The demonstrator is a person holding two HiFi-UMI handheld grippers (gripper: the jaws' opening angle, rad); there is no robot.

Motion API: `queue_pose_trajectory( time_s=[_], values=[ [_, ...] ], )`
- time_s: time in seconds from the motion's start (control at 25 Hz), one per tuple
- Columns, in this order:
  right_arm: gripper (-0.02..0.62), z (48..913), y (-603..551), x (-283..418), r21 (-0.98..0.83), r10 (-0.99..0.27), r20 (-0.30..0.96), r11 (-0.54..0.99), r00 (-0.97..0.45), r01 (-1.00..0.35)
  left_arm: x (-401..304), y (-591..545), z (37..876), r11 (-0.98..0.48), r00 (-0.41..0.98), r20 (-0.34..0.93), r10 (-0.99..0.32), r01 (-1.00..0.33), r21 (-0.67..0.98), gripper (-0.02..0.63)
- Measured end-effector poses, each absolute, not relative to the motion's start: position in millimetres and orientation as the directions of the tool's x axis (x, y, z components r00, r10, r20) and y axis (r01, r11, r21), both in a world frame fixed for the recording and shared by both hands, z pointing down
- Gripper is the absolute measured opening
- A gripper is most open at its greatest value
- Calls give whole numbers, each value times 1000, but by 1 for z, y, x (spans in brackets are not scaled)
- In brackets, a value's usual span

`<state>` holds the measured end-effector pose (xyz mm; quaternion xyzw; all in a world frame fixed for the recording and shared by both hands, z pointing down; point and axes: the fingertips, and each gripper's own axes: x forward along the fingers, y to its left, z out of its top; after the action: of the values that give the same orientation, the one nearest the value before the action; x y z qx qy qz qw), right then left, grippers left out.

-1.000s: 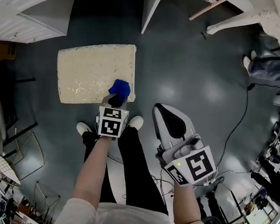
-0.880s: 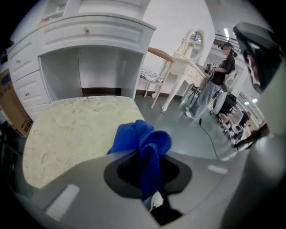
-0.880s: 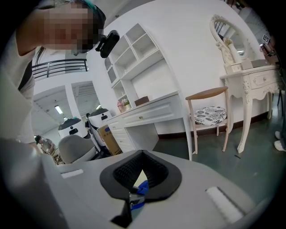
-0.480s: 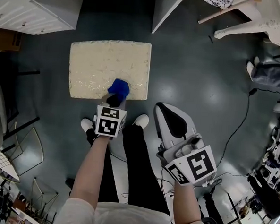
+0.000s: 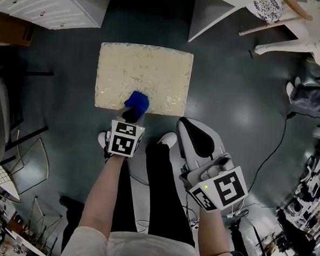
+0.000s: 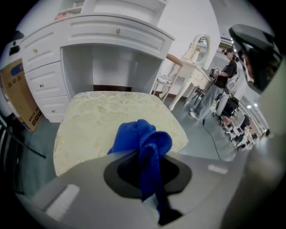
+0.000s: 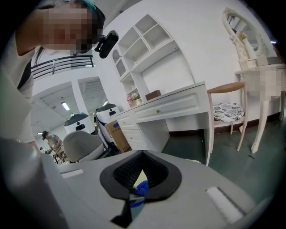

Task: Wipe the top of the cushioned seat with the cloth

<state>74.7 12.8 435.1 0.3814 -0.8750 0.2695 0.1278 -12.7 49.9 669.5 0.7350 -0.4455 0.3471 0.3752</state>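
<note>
The cushioned seat (image 5: 147, 70) is a cream rectangular pad standing on the dark floor ahead of me. A bunched blue cloth (image 5: 136, 101) rests on its near edge, about midway along. My left gripper (image 5: 133, 113) is shut on the cloth, which bulges out between the jaws in the left gripper view (image 6: 142, 143) with the seat (image 6: 98, 116) beyond. My right gripper (image 5: 194, 135) hangs to the right of the seat, off the cushion, jaws shut with nothing held. In the right gripper view (image 7: 140, 179) a scrap of blue shows through the pads.
A white desk with drawers (image 5: 54, 4) and a cardboard box (image 5: 12, 29) stand behind the seat. White chair legs (image 5: 274, 29) are at the far right. A black cable (image 5: 272, 142) runs over the floor. My shoes (image 5: 167, 139) are just before the seat.
The view has shifted, so the seat sits further right and lower. The left gripper and cloth have gone from the seat's near right corner to the middle of its near edge.
</note>
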Motion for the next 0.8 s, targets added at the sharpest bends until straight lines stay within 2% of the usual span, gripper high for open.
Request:
queue_pose_trajectory(
  time_s=[0.8],
  values=[
    [0, 441, 12, -18, -387, -542, 428, 613, -723, -689, -106, 59, 670, -311, 345, 846, -407, -923, 227, 48]
  ],
)
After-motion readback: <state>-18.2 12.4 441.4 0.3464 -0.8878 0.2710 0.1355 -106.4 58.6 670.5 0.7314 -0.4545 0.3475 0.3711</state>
